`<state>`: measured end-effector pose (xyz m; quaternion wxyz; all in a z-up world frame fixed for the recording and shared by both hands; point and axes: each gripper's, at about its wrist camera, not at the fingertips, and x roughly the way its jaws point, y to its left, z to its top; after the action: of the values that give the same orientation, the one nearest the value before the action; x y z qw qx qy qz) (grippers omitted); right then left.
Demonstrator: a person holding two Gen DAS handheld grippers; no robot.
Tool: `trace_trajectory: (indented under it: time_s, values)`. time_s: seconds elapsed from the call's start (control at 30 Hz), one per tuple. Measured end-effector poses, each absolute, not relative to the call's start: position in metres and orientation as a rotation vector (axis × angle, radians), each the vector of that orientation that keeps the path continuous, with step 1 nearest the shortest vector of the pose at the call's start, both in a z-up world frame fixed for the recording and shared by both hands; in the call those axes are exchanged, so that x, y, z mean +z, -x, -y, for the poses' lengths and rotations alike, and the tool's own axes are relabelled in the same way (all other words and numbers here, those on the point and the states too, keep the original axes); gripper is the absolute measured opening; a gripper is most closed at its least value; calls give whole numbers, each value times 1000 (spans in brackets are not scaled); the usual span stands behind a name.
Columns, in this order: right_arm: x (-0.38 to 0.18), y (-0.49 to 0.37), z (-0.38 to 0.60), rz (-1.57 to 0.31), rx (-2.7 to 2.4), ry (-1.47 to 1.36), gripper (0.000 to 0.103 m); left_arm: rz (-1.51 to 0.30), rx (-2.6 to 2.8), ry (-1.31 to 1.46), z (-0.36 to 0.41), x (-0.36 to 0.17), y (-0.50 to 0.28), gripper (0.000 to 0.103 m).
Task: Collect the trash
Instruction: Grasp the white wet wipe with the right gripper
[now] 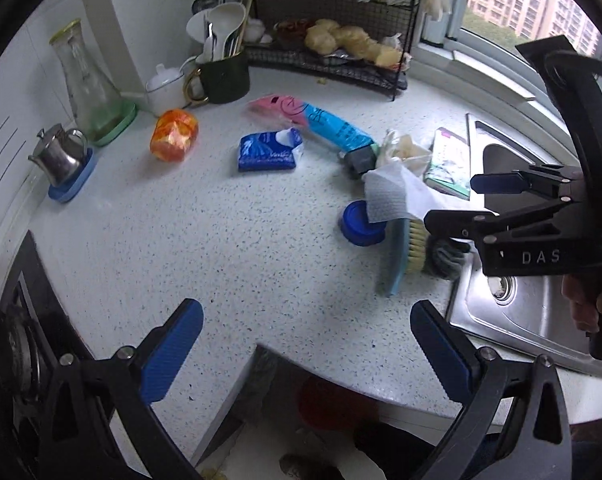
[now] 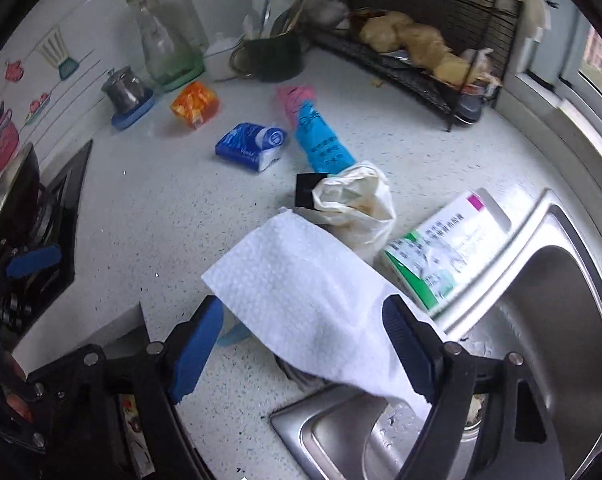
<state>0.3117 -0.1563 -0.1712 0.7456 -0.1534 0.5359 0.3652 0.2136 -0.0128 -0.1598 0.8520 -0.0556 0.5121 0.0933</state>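
Note:
A white paper towel (image 2: pixel 301 288) lies between the fingers of my right gripper (image 2: pixel 303 344), whose jaws stand wide apart; it also shows in the left wrist view (image 1: pixel 393 192). Behind it lie a crumpled cream bag (image 2: pixel 357 204), a green-white box (image 2: pixel 445 256), a blue-pink wrapper (image 2: pixel 317 136), a blue tissue pack (image 2: pixel 249 144) and an orange wrapper (image 2: pixel 195 104). My left gripper (image 1: pixel 305 352) is open and empty over the counter's front edge. The right gripper (image 1: pixel 465 200) shows at the sink edge in the left view.
A steel sink (image 2: pixel 541 340) lies at the right. A blue lid (image 1: pixel 361 228) and a scrub brush (image 1: pixel 405 248) lie by the sink. A wire rack (image 1: pixel 333 44), cup of utensils (image 1: pixel 221 72), glass carafe (image 1: pixel 89 88) and steel pot (image 1: pixel 59 156) line the back. A stove (image 2: pixel 33 224) is at the left.

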Motion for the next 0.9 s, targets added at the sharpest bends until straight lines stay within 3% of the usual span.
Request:
trace_trajectory:
  time_s: [0.1, 0.27, 0.4, 0.53, 0.9]
  values:
    - [-180, -317, 148, -1180, 813, 379, 80, -1090, 231, 146, 5, -167, -220, 103]
    - [-194, -333, 143, -1231, 831, 387, 64, -1090, 256, 173, -1, -168, -228, 103]
    - [-197, -342, 146, -1251, 845, 370, 23, -1094, 259, 167, 0, -168, -234, 103]
    - [-193, -345, 153, -1236, 861, 368, 7, -1103, 229, 174, 4, -167, -239, 103]
    - [-154, -326, 187, -1144, 904, 365, 2, -1136, 82, 93, 24, -165, -252, 103]
